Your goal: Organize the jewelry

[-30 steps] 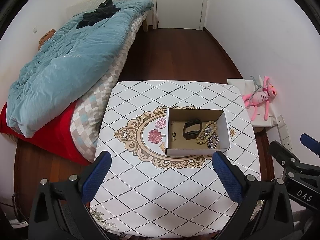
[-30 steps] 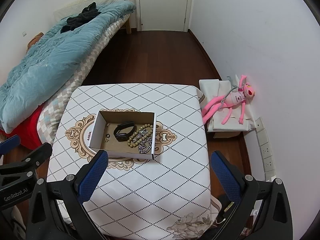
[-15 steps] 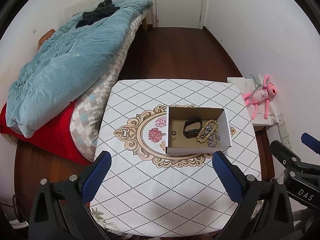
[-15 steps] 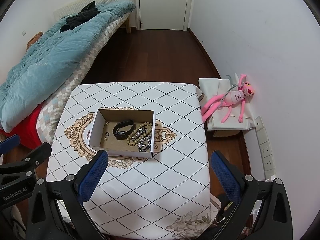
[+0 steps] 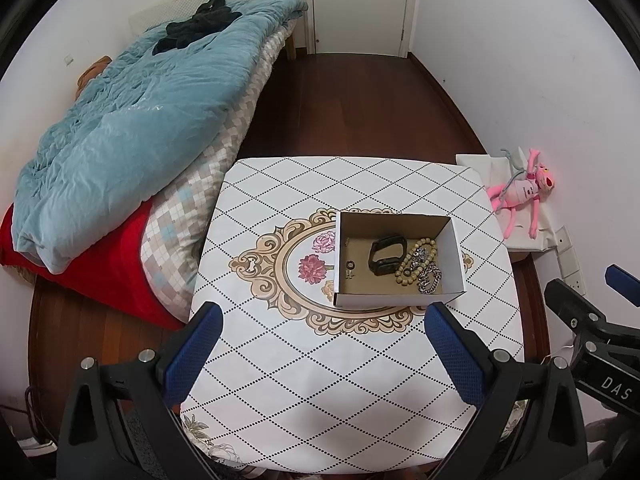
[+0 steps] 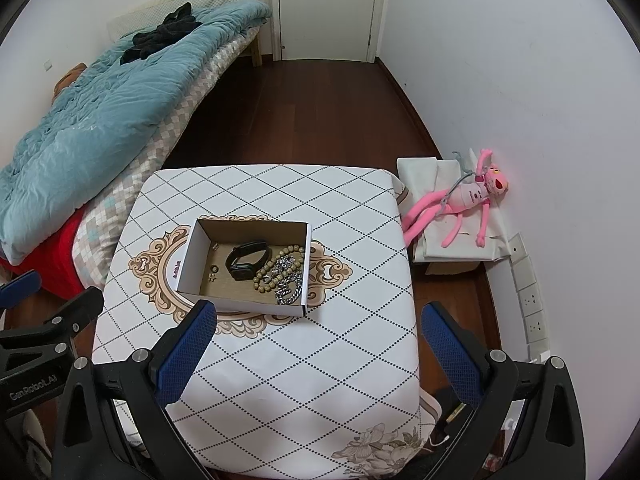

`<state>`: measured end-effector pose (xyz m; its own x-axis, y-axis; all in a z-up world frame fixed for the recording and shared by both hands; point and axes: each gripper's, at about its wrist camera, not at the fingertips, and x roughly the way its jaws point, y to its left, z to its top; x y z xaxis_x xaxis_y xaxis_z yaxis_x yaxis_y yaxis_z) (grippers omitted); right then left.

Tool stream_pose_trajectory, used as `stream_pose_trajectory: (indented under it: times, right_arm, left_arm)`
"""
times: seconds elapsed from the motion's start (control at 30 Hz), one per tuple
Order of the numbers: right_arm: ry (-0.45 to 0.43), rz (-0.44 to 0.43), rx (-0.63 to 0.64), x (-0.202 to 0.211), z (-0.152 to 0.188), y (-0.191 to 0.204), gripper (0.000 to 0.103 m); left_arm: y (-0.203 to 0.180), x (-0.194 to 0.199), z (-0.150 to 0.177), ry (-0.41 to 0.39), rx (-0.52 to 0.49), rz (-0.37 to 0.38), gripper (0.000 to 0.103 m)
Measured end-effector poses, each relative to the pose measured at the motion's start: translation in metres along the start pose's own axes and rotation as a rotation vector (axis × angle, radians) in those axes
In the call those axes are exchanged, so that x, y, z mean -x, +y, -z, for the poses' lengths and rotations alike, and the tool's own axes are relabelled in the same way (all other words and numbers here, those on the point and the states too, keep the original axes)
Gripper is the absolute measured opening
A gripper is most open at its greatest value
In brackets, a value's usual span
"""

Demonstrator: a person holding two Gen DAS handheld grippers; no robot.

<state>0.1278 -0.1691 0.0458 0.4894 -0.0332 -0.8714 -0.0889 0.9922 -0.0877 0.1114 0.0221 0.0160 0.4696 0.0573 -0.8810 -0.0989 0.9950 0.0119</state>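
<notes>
Facing the square table draped in a white diamond-patterned cloth (image 5: 320, 380), the left gripper (image 5: 320, 356) and the right gripper (image 6: 316, 354) both hover above its near edge with blue-padded jaws spread wide and nothing between them. The open white cardboard box with a brown interior (image 5: 400, 300) sits on the ornate floral medallion at the cloth's centre. Inside lie a black smooth wristband (image 5: 387, 254), a tan wooden bead bracelet (image 5: 412, 268), a silver metal chain (image 5: 430, 282) and small rings near the left wall. Only the right wrist view shows red lettering on the box's outer left wall (image 6: 176, 272) and the pink plush toy (image 6: 460, 204) in full; the left wrist view shows more of the rumpled teal quilt (image 5: 132, 132). Compared with one second earlier, both cameras have shifted only slightly and the box contents are unchanged.
</notes>
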Motion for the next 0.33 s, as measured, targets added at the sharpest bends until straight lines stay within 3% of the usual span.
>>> stream_pose_trajectory:
  times: [0.33]
  right_arm:
    - [0.001,0.002,0.004,0.0006,0.0007,0.0019,0.103]
  left_arm:
    - [0.0011,0.0002,0.0005,-0.008,0.000,-0.004,0.103]
